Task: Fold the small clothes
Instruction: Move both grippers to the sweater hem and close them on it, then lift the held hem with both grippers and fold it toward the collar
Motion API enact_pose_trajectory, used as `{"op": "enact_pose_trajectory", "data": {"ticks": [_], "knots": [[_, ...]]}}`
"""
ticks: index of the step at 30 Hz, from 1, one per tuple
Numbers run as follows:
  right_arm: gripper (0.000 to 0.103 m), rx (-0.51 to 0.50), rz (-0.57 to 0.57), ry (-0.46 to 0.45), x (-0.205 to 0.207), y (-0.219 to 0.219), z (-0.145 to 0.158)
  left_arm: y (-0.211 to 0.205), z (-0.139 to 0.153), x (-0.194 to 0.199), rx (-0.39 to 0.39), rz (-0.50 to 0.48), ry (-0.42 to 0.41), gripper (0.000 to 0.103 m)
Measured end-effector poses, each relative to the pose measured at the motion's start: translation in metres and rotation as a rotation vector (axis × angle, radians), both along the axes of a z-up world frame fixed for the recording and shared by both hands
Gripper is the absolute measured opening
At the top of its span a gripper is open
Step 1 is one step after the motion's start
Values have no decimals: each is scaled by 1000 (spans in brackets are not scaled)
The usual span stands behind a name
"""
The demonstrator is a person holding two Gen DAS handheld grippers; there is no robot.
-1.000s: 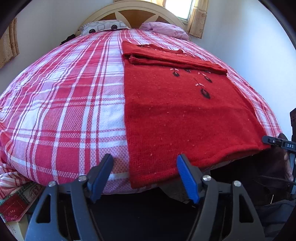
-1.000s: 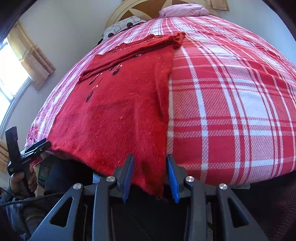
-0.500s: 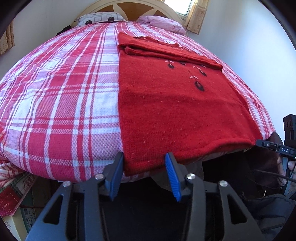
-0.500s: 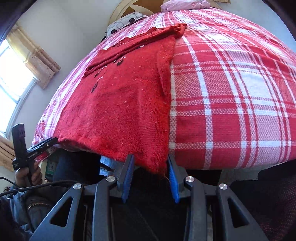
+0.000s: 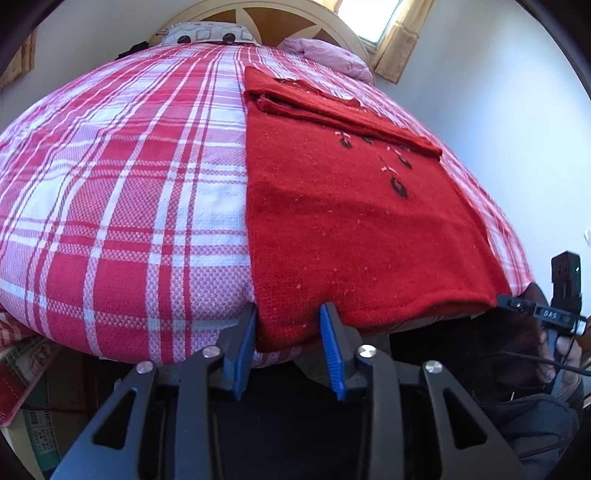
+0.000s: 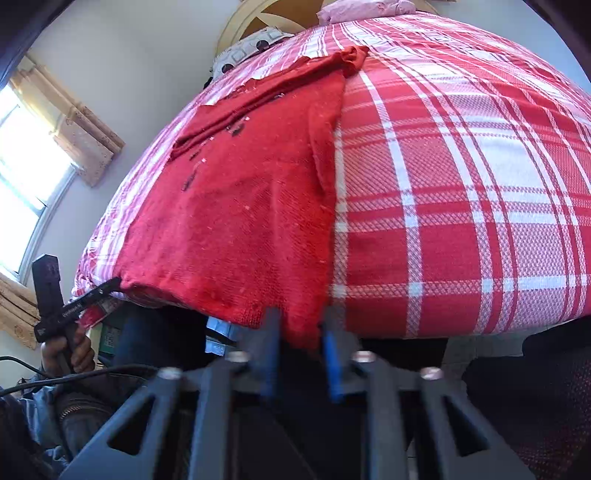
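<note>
Now both grippers (image 5: 290,334) (image 6: 299,334) close on sweater (image 5: 351,229) hem.

- red sweater (image 5: 343,236): knit cloth, matt, rough, speckled with pale lint
- bedspread (image 5: 122,206): woven check cloth, matt, coarse weave
- left gripper (image 5: 290,332): matt black plastic arms, ribbed blue pads, shiny metal screw heads
- headboard (image 5: 280,18): smooth painted wood, brown panels
- curtain (image 6: 86,140): patterned cloth

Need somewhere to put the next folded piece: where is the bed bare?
Bare: the wide plaid bedspread beside the red sweater, up to the pillows. Crowded: the near bed edge, where the left gripper and right gripper, whose jaws have just been closing, straddle the sweater's hem corners.
</note>
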State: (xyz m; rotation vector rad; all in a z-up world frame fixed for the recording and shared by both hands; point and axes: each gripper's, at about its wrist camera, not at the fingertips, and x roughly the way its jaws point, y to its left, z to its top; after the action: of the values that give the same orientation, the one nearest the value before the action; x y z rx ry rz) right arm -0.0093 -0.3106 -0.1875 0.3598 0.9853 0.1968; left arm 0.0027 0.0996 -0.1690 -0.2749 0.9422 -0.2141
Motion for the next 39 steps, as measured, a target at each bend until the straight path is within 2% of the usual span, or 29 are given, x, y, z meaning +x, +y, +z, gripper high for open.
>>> {"op": "enact_pose_trajectory", "data": {"ticks": [3,4,9,14,25,31,39], "knots": [[10,25,4,-30,-2,-2,6,6,4,1,-34,2,-18,12],[10,31,2,-45,-3,-2,9,8,6,1,-52,-2,-28,11],[9,104,1,-129,-8,-8,25,5,13,3,-61,-22,-56,9],[9,150,3,-201,-12,-11,41,12,26,4,-110,-27,-89,8],[9,250,5,-267,2,-20,60,9,55,12,-157,-73,-175,6],[8,206,-10,-295,18,-22,74,12,74,30,-147,-61,-235,6],[8,160,-13,-351,51,-31,109,16,104,63,-127,-57,-311,6]]}}
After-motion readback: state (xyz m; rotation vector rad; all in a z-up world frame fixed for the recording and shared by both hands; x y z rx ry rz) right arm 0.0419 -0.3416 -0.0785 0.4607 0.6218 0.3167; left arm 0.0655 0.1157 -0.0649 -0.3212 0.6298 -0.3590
